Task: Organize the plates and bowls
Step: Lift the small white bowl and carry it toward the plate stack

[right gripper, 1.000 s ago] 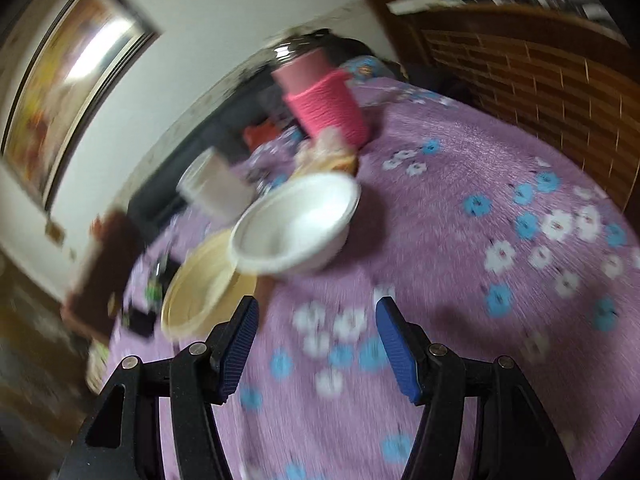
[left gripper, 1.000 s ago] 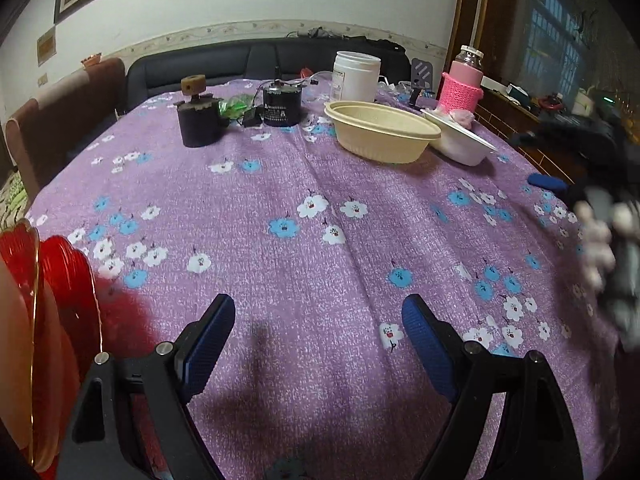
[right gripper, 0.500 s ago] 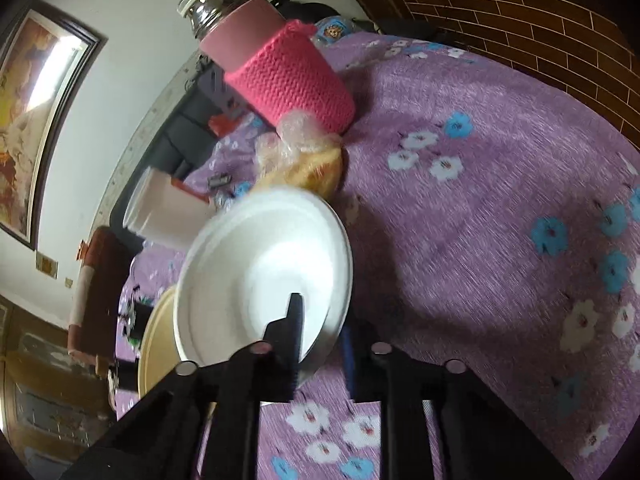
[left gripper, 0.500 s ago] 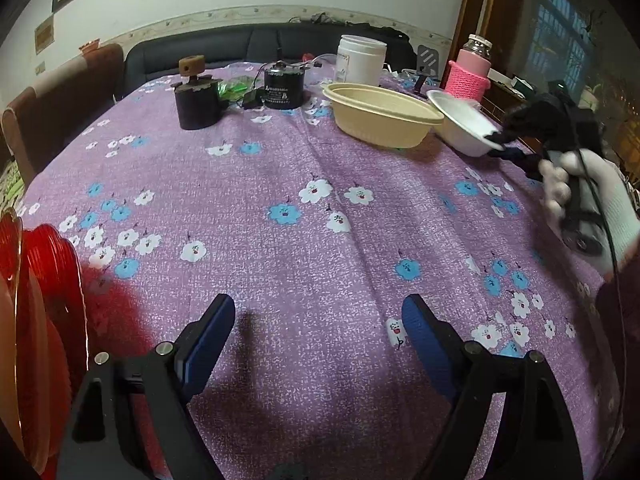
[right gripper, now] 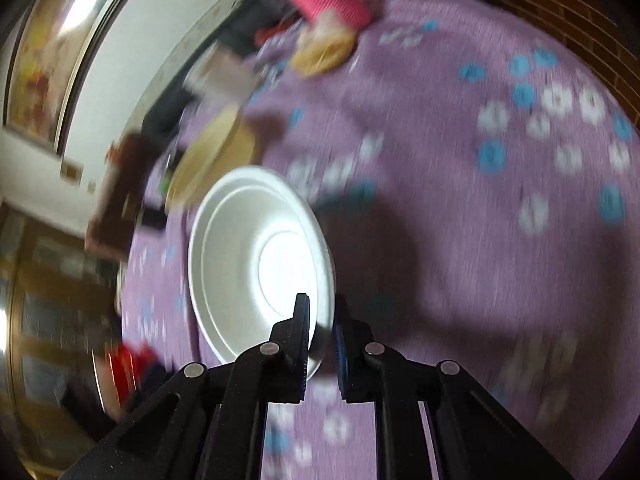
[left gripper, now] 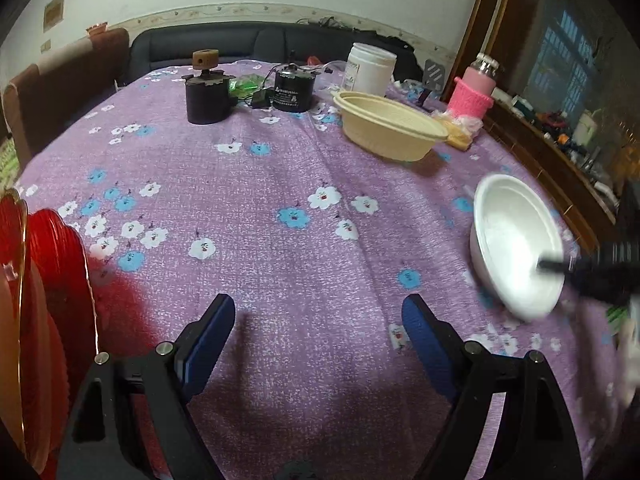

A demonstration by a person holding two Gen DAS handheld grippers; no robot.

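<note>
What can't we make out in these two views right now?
- Red plates: left wrist view, cut off by the left edge; count unclear.
- Right tongs: left wrist view, motion-blurred and cut by the right edge; the grip on the white bowl reads only in the right wrist view.
- Background behind the white bowl: right wrist view, smeared by motion blur.
- Black canister label: too small.

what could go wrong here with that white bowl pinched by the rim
The right claw grips the white bowl only at one rim edge, so the light bowl could tilt or slip out mid-carry. The blur suggests fast travel, and a swing toward the red plates could knock them.
</note>
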